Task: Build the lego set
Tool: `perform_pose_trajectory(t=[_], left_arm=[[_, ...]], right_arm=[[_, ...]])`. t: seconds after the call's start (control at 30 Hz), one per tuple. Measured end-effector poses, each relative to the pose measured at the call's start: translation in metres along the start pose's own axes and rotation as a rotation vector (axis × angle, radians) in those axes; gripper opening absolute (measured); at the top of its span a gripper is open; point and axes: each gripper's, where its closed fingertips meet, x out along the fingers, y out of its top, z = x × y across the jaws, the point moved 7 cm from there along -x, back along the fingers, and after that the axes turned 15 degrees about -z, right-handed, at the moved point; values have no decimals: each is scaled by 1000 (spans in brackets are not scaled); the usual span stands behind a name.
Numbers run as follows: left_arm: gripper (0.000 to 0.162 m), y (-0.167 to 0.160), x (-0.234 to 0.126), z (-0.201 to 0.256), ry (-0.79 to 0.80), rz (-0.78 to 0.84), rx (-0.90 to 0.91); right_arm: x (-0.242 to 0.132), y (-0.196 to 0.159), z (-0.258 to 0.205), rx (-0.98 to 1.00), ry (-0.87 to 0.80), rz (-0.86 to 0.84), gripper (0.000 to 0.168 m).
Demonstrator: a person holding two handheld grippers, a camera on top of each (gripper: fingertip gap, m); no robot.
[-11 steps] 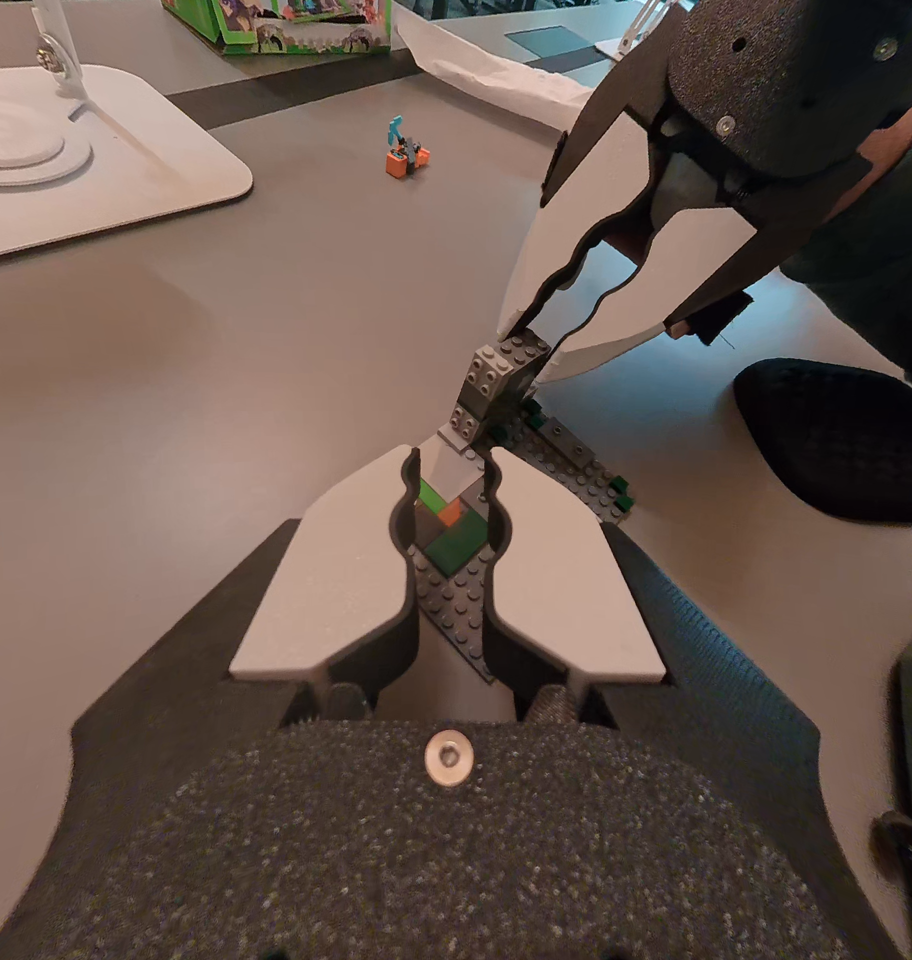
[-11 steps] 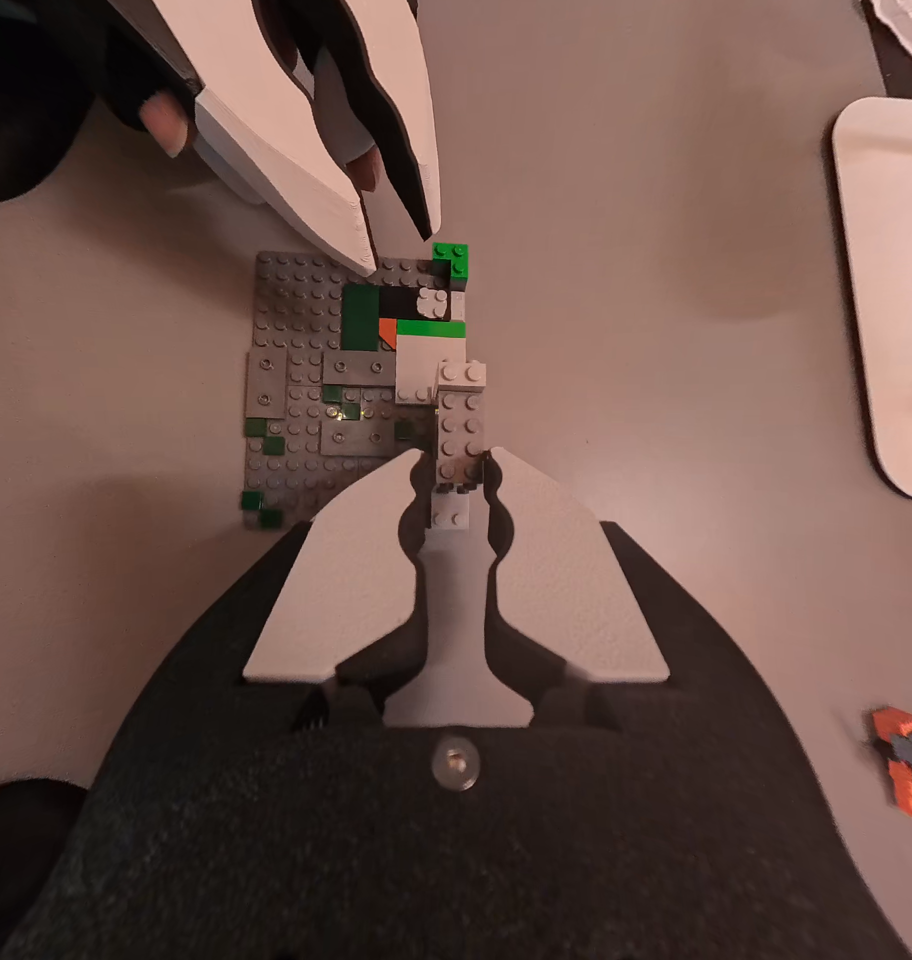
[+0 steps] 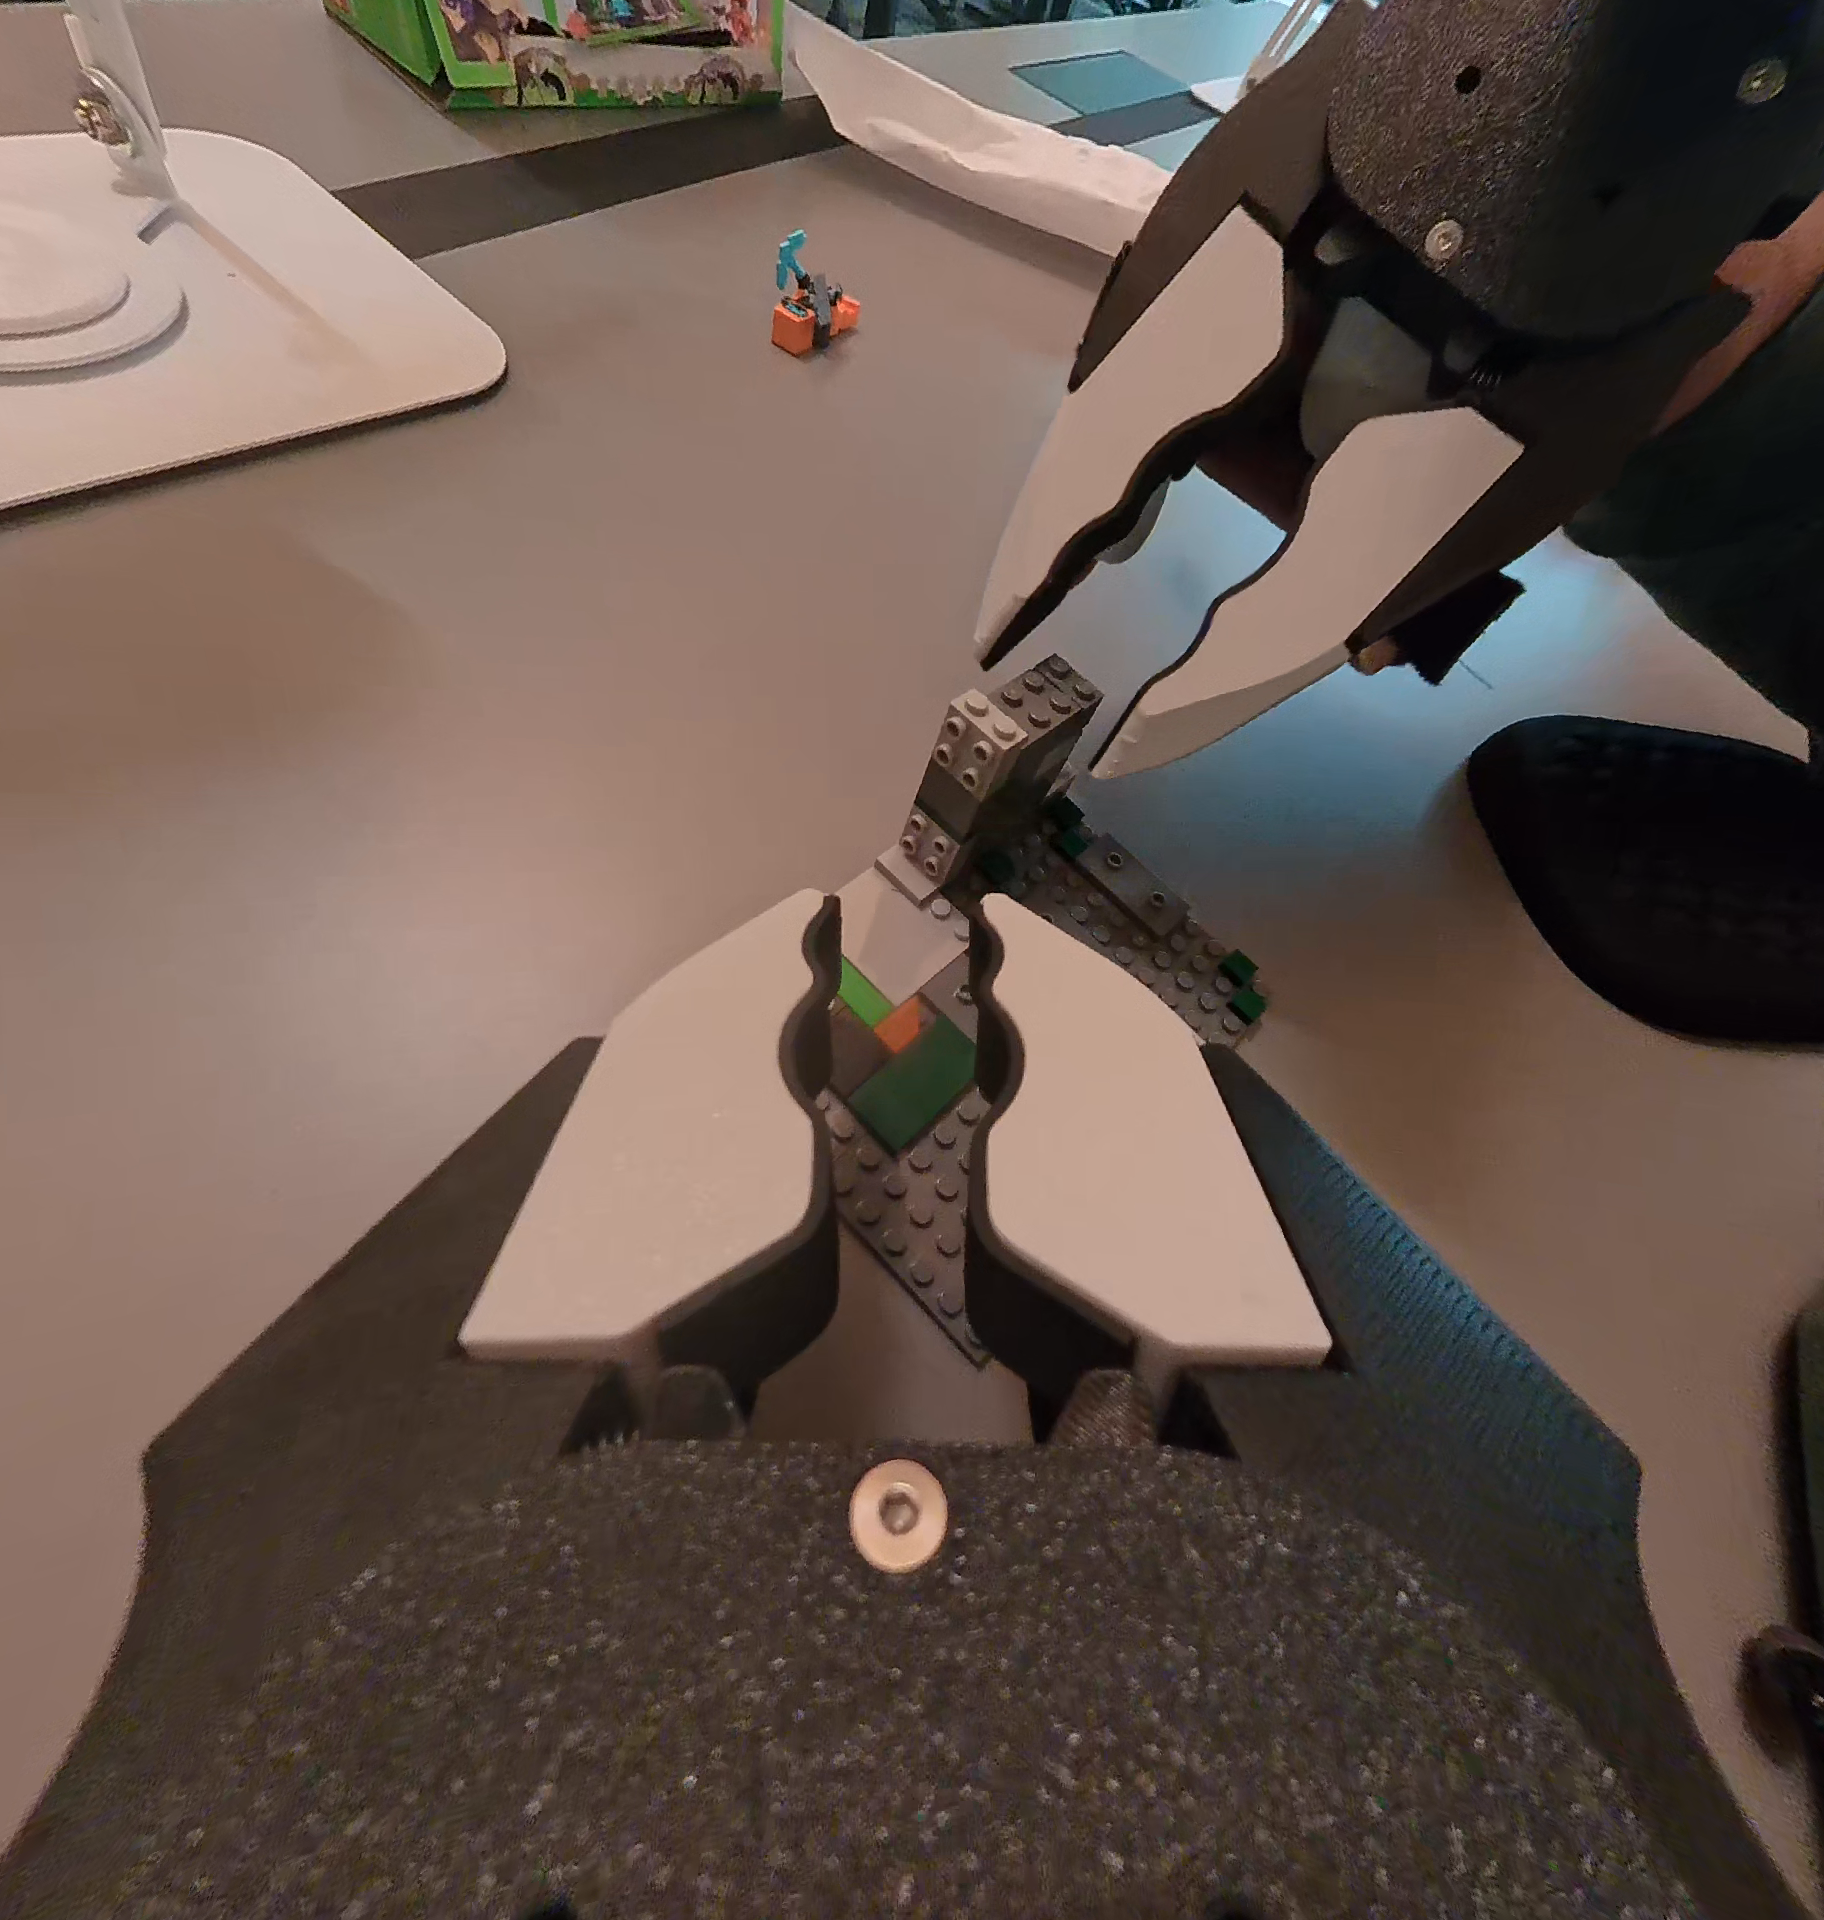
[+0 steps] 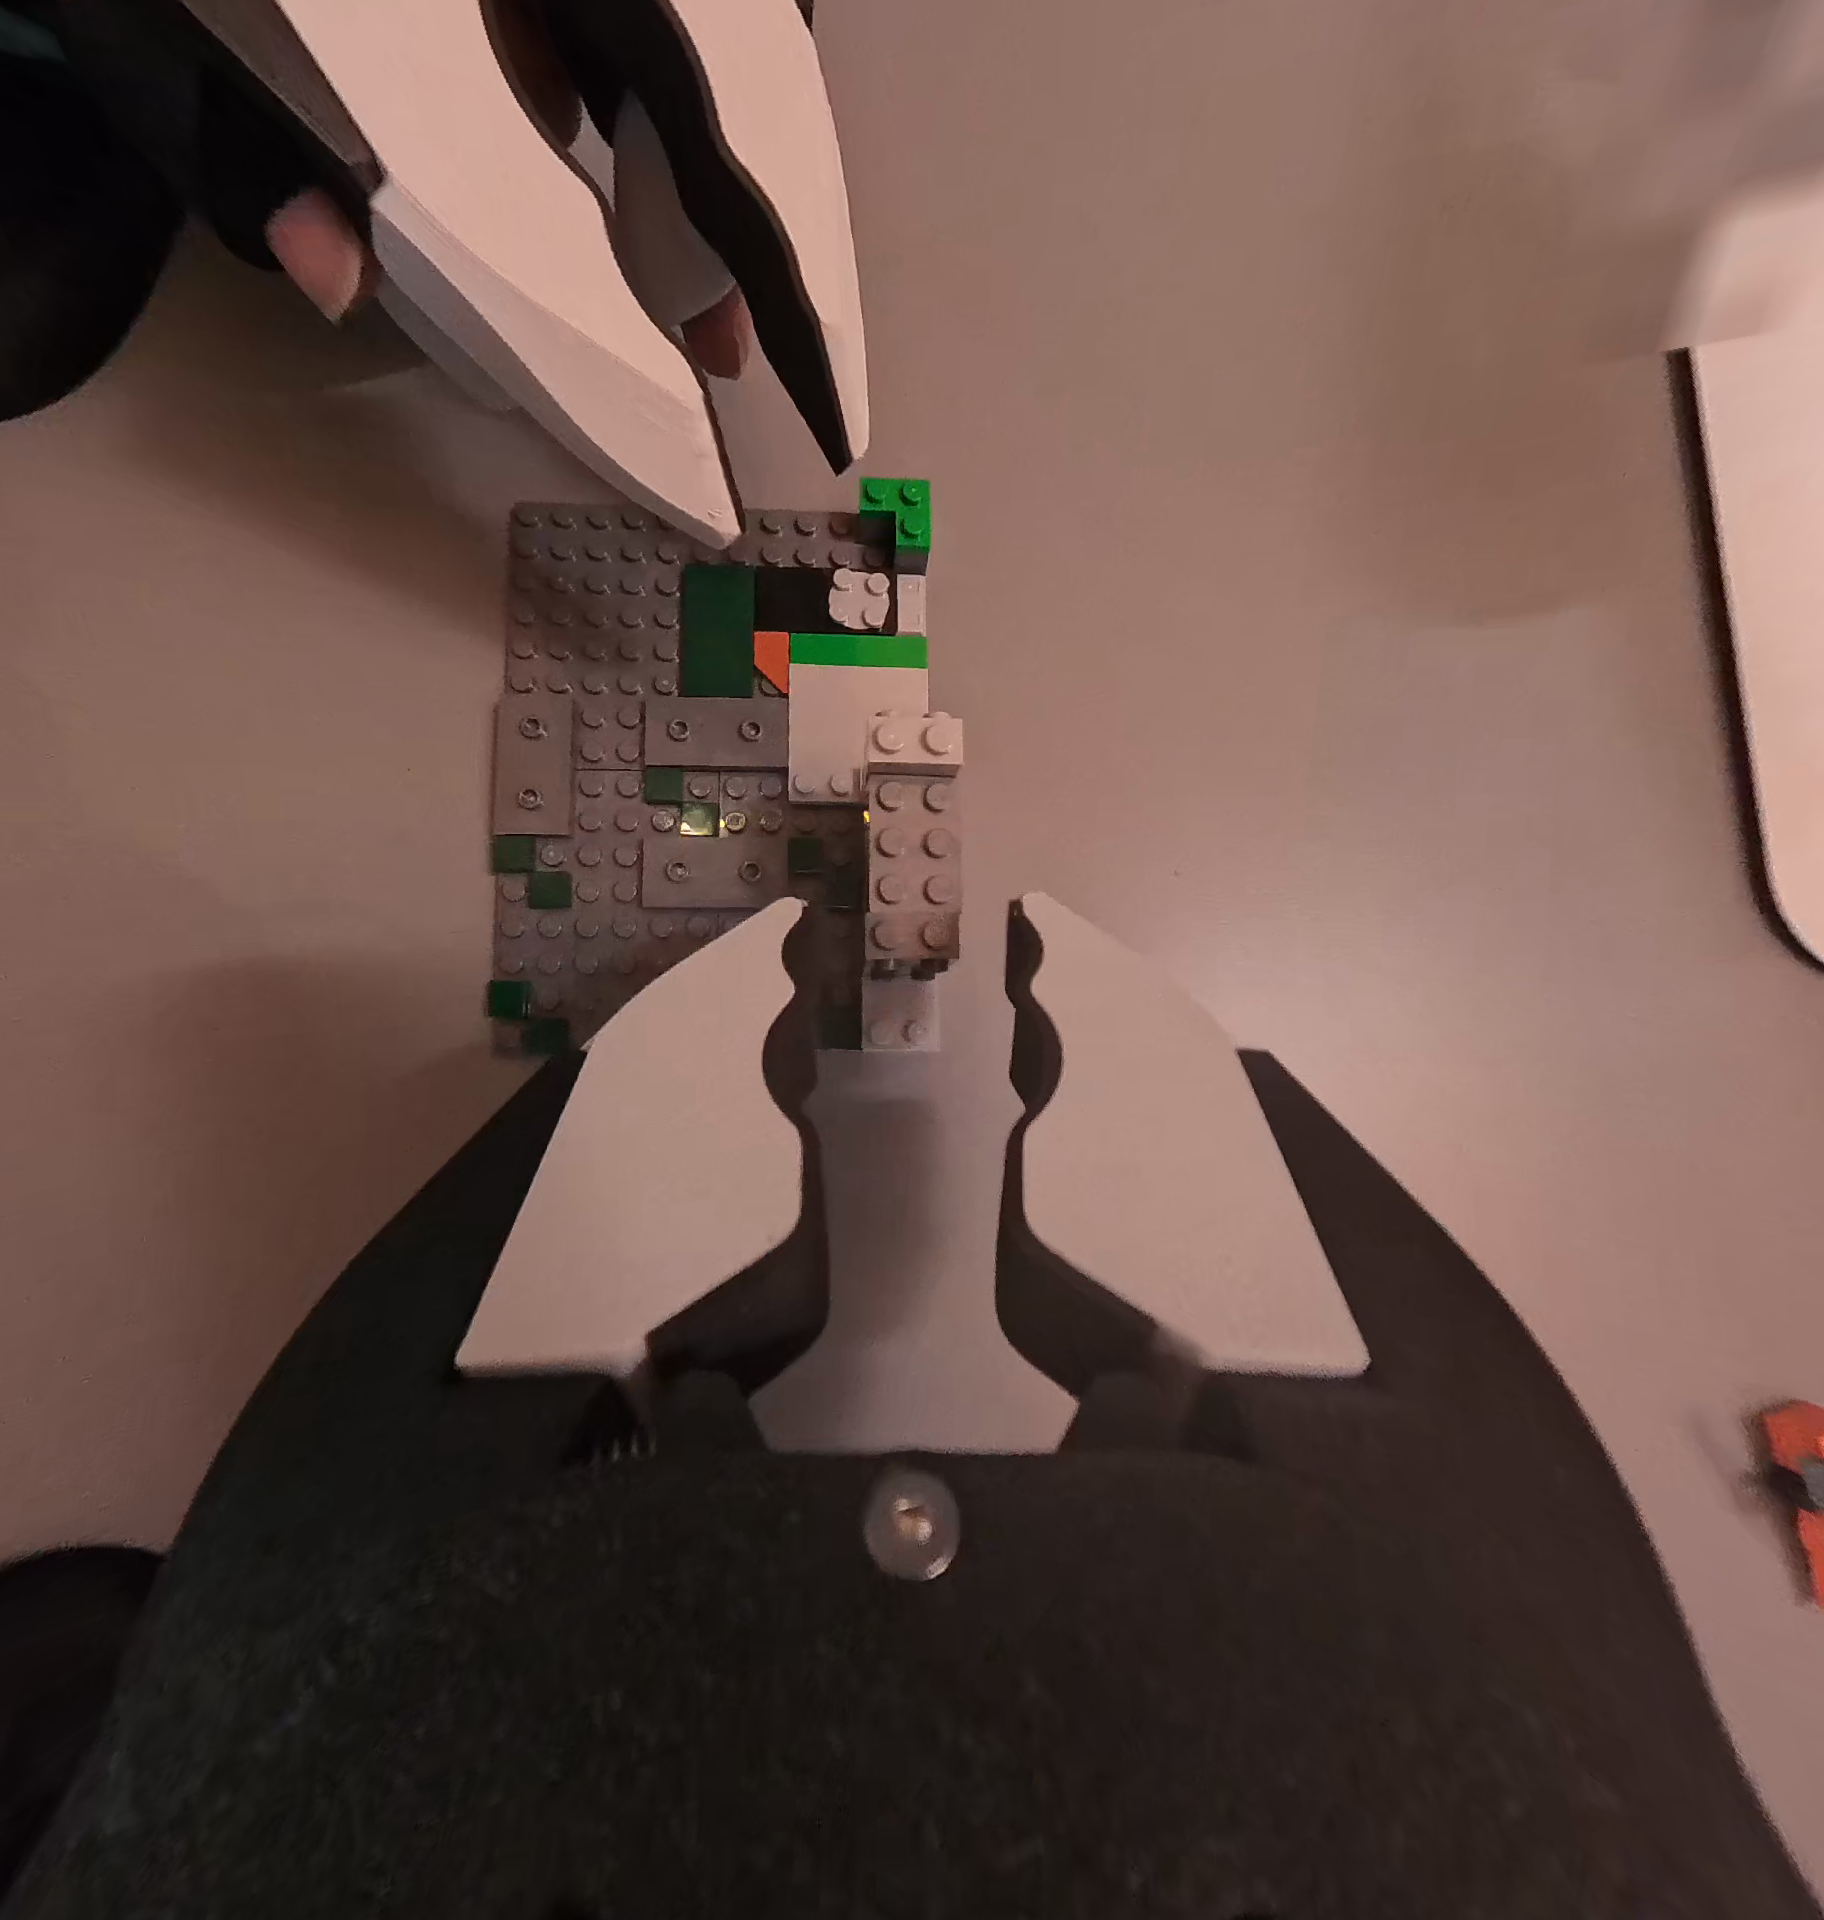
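A dark grey baseplate [image 4: 586,623] lies on the table with green, white and orange tiles on it. It also shows in the left wrist view [image 3: 908,1216]. A grey brick stack [image 4: 913,842] stands on the plate's right edge and rises tilted in the left wrist view [image 3: 981,758]. My right gripper [image 4: 908,914] is open and empty, its tips either side of the stack's near end without touching; in the left wrist view [image 3: 1043,717] it hovers just over the stack. My left gripper [image 3: 908,914] is a narrow gap open, empty, tips at the plate's far edge [image 4: 783,499].
A small orange and blue build [image 3: 809,301] stands farther off on the table, seen at the right in the right wrist view [image 4: 1822,1507]. A white pad [image 3: 160,312] lies at the left, a green box [image 3: 575,52] and white paper [image 3: 970,156] at the back. A dark cushion [image 3: 1666,883] is right. Tip to tip, the grippers are about 8 cm apart.
My right gripper has opened, let go of the grey brick stack and drawn back slightly. The stack stays on the plate. The left gripper has not moved.
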Motion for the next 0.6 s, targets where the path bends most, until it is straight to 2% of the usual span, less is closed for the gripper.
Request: perform_pose_trajectory(t=[0.03,0.23,0.4,0.6], left_arm=[[23,0,0,0,0,0,1],[23,0,0,1,-2,-1,3],[23,0,0,2,0,-8,11],[23,-2,0,0,12,-22,12]], right_arm=[[2,0,0,3,-1,-4,34],[16,3,-1,7,8,-21,32],[22,3,0,11,15,-41,18],[22,3,0,-5,31,-19,17]])
